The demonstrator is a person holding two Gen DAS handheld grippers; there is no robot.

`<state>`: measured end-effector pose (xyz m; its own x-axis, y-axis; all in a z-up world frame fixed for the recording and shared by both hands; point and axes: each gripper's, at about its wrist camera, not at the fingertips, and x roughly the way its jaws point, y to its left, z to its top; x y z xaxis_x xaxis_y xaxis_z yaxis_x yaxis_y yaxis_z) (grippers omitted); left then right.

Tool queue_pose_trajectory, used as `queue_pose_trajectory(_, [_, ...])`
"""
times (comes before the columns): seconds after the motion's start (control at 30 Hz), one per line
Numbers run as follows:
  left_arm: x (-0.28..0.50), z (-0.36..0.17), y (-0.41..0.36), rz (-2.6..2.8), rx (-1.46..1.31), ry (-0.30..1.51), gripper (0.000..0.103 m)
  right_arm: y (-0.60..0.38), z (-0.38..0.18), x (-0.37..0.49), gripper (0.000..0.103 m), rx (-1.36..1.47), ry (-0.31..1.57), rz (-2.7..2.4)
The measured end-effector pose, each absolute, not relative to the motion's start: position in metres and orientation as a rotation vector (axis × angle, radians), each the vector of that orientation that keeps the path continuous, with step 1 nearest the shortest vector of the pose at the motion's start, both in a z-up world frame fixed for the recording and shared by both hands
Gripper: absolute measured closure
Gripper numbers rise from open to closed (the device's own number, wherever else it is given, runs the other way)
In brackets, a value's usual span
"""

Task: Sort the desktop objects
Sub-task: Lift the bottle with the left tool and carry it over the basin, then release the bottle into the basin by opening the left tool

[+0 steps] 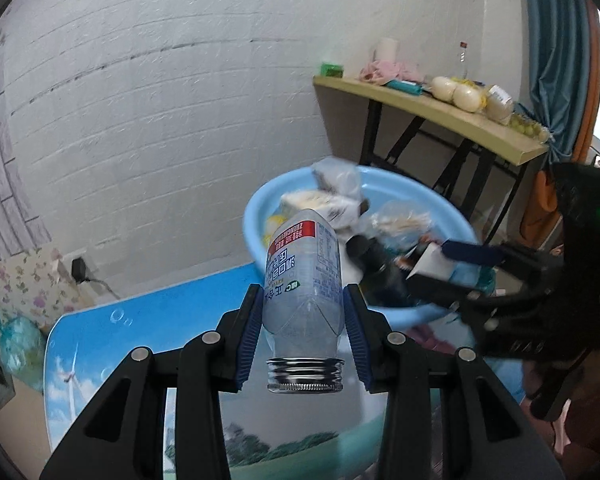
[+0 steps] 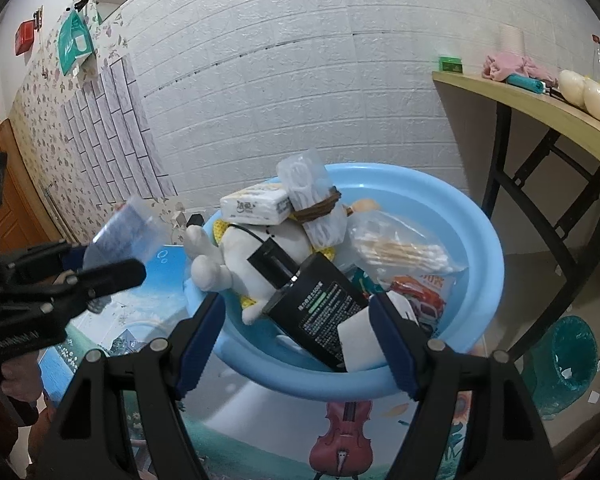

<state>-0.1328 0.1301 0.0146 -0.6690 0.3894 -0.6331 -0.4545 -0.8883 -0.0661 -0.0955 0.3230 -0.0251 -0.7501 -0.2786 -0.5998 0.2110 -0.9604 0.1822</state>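
Clear plastic bottle (image 1: 303, 280), capless and looking empty, is sitting clamped in the left gripper (image 1: 304, 332) right now, pads (image 1: 249, 332) squeezing its shoulder just below the threaded neck, mouth pointing back at the camera and base tipping away toward the blue basin (image 1: 256, 216). It's hanging in the air in front of the basin, not resting on the printed tabletop (image 1: 100, 344) as far as I can tell. My guess is it's going to be super light and a bit squishy, so the thin wall could dent or pop out sideways if it's getting squeezed too hard; the label looks slick too. The shoulder where the taper starts seems like the smart place to be grabbing, since the pads are wedging against the slope. The right gripper (image 2: 300, 340) is standing wide open, holding nothing, with its two fingers straddling the near rim of the basin (image 2: 484, 240); a black box (image 2: 320, 312) and a white packet (image 2: 356, 340) are lying inside the basin between the fingers, but nothing is pressing on them. From that side the bottle is showing up as a blurry clear shape off to the left, well apart from the right gripper's fingers.
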Motion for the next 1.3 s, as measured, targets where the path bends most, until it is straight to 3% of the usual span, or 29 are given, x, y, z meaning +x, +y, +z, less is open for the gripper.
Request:
queue_pose_trajectory(0.83, [-0.171,0.017,0.232,2.355,-0.857,0.207,0.063,0.365,-0.029,-0.115,0.028,0.961,-0.149,-2.801])
queue_pose_trajectory(1.03, [-0.167,0.022,0.227,2.369,-0.869,0.200,0.059,0.366,-0.028,-0.114,0.028,0.961,-0.165,-2.801])
queue_pose_trajectory(1.3, [-0.155,0.030,0.206,2.425,-0.865,0.183,0.044,0.363,-0.015,-0.101,0.028,0.913,-0.166,-2.821])
